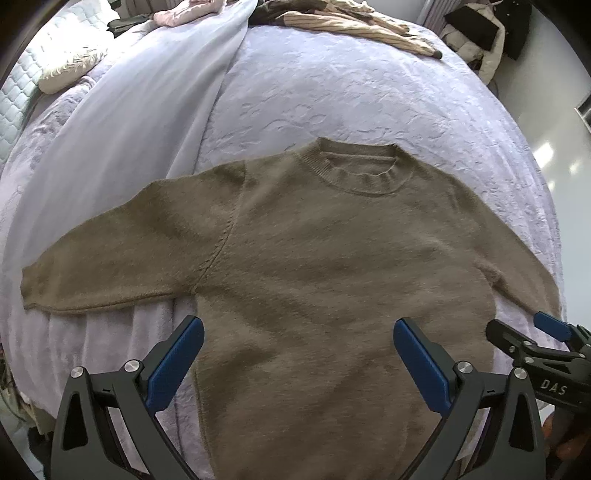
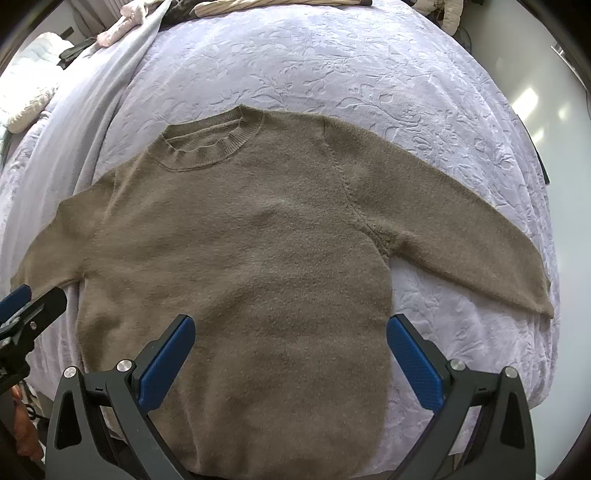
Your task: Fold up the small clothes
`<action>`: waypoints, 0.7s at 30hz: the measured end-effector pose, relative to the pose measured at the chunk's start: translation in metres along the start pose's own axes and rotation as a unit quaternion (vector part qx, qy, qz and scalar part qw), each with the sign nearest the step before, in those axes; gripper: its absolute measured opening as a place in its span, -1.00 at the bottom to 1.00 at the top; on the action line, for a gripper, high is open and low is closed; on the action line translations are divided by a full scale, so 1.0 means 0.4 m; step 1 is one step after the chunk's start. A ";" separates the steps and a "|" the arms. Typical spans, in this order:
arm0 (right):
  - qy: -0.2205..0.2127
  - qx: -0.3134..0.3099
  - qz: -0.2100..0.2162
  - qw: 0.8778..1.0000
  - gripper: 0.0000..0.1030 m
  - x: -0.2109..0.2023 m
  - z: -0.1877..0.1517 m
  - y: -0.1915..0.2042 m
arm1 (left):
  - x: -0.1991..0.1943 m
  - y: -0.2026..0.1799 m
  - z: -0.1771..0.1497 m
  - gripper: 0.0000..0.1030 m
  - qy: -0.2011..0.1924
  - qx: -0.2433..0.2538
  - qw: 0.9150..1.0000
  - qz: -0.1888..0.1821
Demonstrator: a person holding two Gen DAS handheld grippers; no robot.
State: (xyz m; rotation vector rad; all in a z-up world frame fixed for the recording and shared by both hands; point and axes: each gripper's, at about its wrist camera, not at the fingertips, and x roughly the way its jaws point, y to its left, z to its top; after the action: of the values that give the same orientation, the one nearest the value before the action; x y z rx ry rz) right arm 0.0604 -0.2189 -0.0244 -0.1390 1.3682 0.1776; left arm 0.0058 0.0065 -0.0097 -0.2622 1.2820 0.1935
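Sweater (image 1: 332, 258), olive-brown and fuzzy, lies flat and face-up on the lilac quilted bed (image 1: 332, 92), collar away from the fingers and both sleeves spread outward. The left gripper (image 1: 298, 350) hovers above the lower body with its fingers (image 1: 177, 360) spread wide and empty, the left side seam just inside the left finger. The right gripper (image 2: 291, 349) hangs likewise wide and empty over the lower body, its right finger just past the right side seam.

Risk, as I judge it: the knit is thick and clingy, so a pinch taken at the hem may gather only the top layer, or snag the bedspread beneath, and drag the whole garment askew. The left sleeve (image 1: 110, 251) lies partly on a smooth blue blanket (image 1: 147, 110), where it could slide during a fold.

Beyond the collar the bed is bare, giving room to fold forward. A pile of other clothes (image 1: 351, 22) sits well beyond the fingers. The right sleeve (image 2: 461, 236) reaches near the bed's edge, leaving little margin there.
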 end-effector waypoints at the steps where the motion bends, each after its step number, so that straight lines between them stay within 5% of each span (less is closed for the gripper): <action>1: 0.001 0.000 0.001 1.000 1.00 0.000 0.000 0.000 | 0.003 0.002 -0.003 1.00 0.000 -0.001 1.000 0.001; 12: 0.013 0.007 0.009 1.000 1.00 0.050 0.000 0.022 | 0.060 0.050 -0.011 1.00 0.015 -0.012 1.000 0.022; 21: 0.022 -0.025 0.017 0.999 1.00 0.076 -0.009 0.103 | 0.125 0.157 -0.007 1.00 0.043 -0.081 0.996 0.011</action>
State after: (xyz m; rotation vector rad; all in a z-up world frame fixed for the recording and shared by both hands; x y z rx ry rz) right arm 0.0545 -0.1781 -0.0546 -0.1633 1.4108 0.2384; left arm -0.0011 0.0653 -0.0641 -0.3975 1.3577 0.3086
